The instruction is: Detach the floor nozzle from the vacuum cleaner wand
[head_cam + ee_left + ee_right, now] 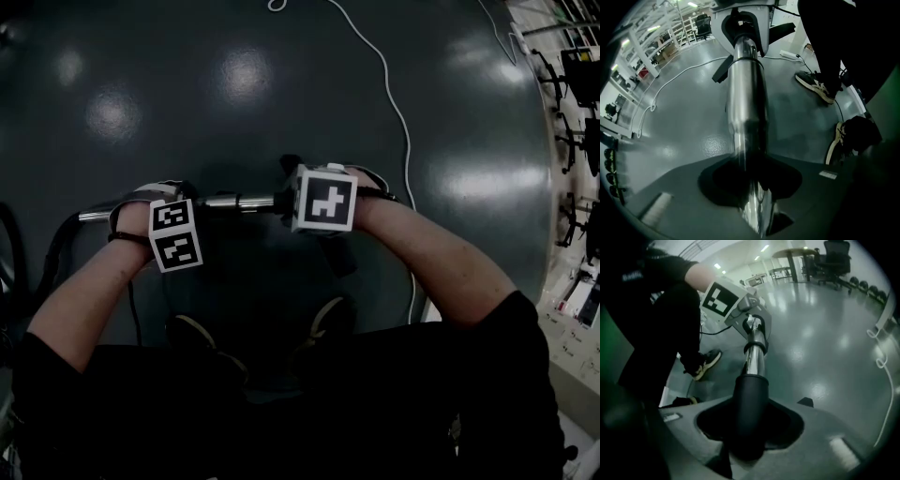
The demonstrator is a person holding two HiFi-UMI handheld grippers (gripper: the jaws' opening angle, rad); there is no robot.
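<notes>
I hold the chrome vacuum wand (239,201) level above the dark floor, between both grippers. My left gripper (150,212) points straight down and is shut on the bare metal tube (746,108), which fills the space between its jaws (751,190). My right gripper (296,200) is shut on the black neck (751,399) of the floor nozzle, where the chrome tube enters it. Black parts of the nozzle (334,253) hang below and beyond the right gripper, and they show past it in the left gripper view (723,70). The joint itself is hidden by the jaws.
A white cable (394,103) snakes over the floor ahead. The person's shoes (192,330) (328,314) stand just under the wand. A black hose (52,253) loops down at the left. Racks and shelves (572,112) line the right edge.
</notes>
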